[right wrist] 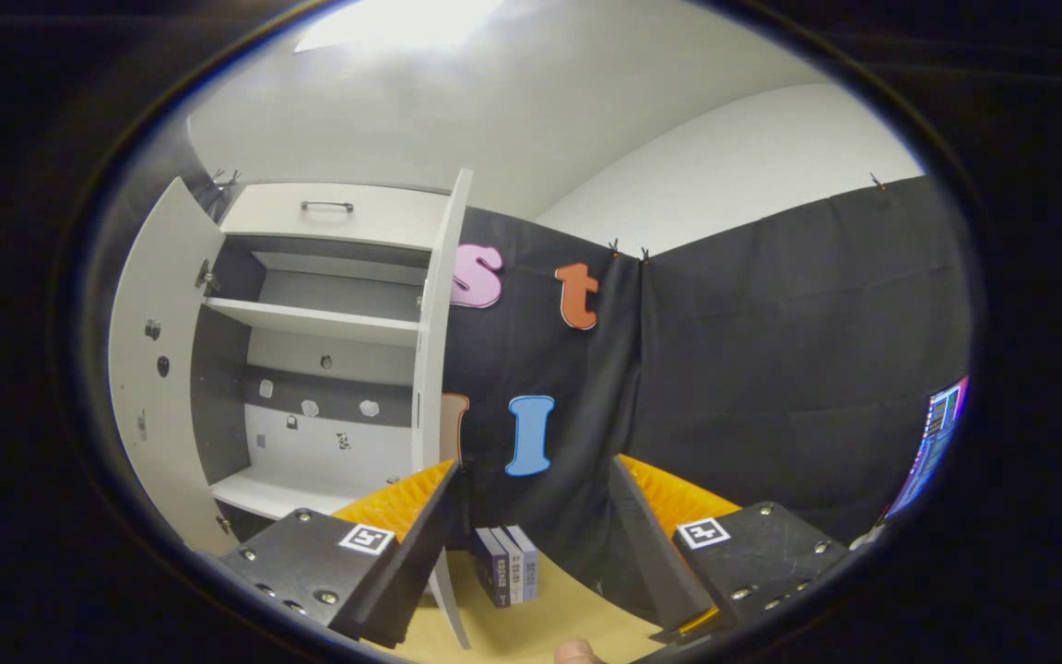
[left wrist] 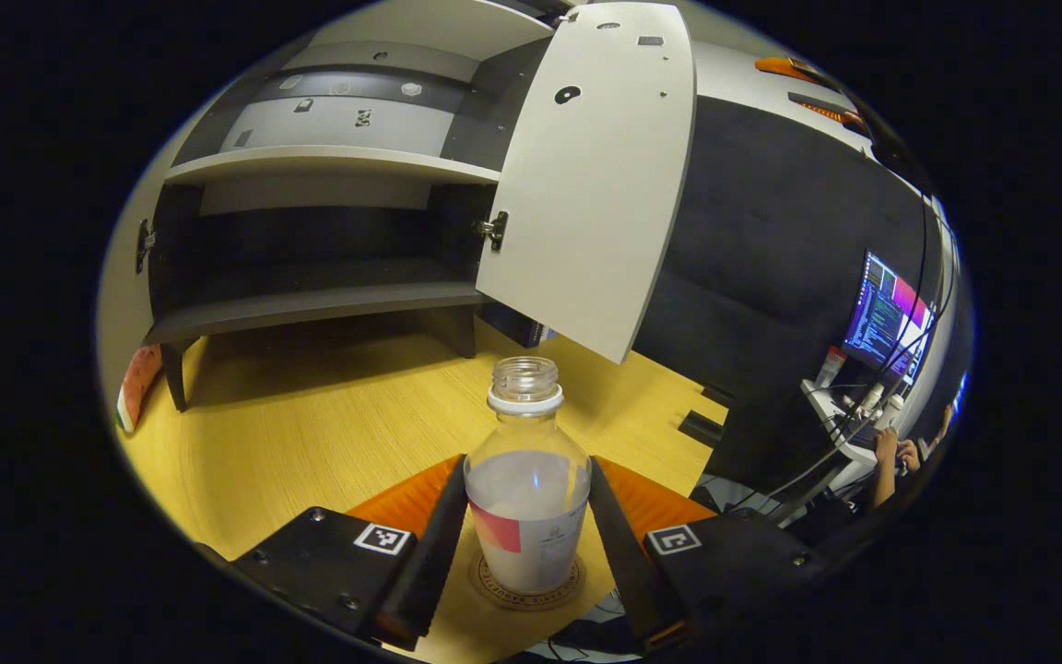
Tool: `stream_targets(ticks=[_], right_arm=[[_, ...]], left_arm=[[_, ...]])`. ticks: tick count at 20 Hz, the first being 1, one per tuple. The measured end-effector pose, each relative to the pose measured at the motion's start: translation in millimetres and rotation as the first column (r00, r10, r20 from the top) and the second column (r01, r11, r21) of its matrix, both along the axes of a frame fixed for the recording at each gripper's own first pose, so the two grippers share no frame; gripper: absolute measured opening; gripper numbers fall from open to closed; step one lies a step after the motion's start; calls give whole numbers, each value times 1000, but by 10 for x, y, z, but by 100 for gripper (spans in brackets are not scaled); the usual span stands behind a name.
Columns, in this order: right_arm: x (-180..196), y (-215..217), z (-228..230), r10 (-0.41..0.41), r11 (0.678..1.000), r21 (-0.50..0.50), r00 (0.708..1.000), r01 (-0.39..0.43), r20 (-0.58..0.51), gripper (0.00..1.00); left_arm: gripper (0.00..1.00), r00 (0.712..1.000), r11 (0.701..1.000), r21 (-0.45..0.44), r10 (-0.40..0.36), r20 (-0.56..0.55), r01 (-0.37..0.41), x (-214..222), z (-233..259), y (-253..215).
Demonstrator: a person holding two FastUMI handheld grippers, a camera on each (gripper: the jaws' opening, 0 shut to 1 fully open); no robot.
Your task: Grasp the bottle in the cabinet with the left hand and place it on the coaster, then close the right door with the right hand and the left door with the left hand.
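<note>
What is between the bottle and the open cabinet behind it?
In the left gripper view, only bare wooden tabletop lies between the bottle, standing on the coaster, and the cabinet. The open right door hangs above that stretch.

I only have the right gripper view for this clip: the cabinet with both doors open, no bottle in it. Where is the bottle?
Observer: The left gripper view has the bottle standing upright on the coaster on the table.
Operator: Is it held?
Observer: The left tongs have a finger against each side of it.
Operator: Capped?
Observer: No, its neck is open, and white contents fill the lower part.
</note>
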State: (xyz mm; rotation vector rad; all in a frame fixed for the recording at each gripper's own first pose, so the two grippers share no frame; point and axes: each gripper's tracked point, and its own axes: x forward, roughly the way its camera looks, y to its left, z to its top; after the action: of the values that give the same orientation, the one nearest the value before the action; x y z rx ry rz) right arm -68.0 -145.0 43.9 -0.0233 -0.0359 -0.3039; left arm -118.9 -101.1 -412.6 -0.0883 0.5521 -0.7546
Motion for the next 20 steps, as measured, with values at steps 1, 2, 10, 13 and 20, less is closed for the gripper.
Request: stream_targets(ticks=[1,2,10,13,20], right_arm=[[19,-2,-20,2,1000,-2,1000,-2,-2,95],[34,1,-30,4,1000,-5,1000,-4,-4,95],[153,51,-159,31,999,-37,999,-32,-21,93],[258,88,-198,42,998,-40,999,-43,-22,93],[491,73,-318,55,998,-33,998,-56,-33,93]], left_arm=[[79,1000,1000,5,-7,-5,7,-12,4,-12],[79,1000,1000,9,-11,-13,11,-44,-2,-18],[81,999,998,-16,-53,-6,53,-152,225,-149],[82,998,998,-8,-66,18,66,-149,358,-168],[82,995,998,-34,-58,82,61,-31,821,-244]])
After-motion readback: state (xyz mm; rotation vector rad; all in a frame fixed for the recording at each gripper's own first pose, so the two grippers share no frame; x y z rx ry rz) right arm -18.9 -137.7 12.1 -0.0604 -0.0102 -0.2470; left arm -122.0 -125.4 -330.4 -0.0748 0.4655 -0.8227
